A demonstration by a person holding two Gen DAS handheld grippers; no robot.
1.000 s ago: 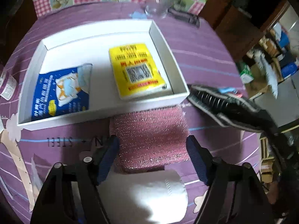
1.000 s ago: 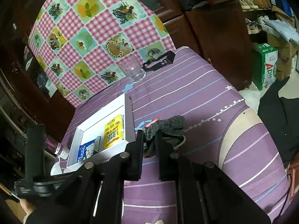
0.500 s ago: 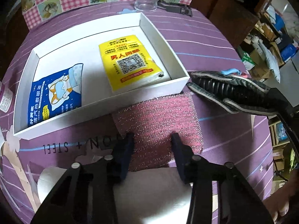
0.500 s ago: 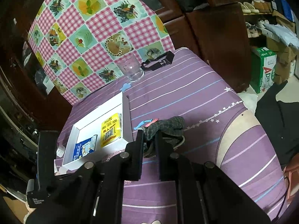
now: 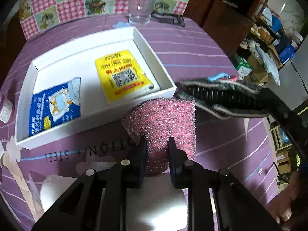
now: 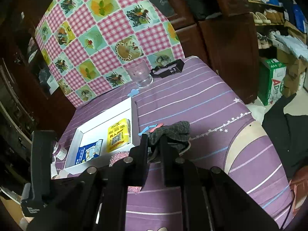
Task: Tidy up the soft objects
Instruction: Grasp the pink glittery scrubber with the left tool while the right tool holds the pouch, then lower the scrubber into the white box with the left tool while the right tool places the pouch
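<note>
My left gripper [image 5: 156, 144] is shut on a pink glittery sponge [image 5: 163, 117], pinching its near edge and lifting it just in front of the white tray [image 5: 165, 80]. The tray holds a yellow packet [image 5: 121, 75] and a blue packet [image 5: 55, 105]. My right gripper [image 6: 155, 144] is shut on a dark grey checked cloth [image 6: 173, 130], which also shows in the left wrist view [image 5: 221, 94] to the right of the tray. A white tissue roll [image 5: 154, 202] lies under the left gripper.
A clear glass [image 5: 138, 11] and a black clip-like object [image 5: 169, 18] stand at the table's far edge. A small bottle [image 6: 59, 151] lies left of the tray. The purple striped tablecloth [image 6: 211, 100] stretches to the right. Boxes and shelves stand beyond the table.
My left gripper closed from wide open onto the pink sponge and raised its near edge, bunching it. The right gripper stayed shut on the grey cloth.
</note>
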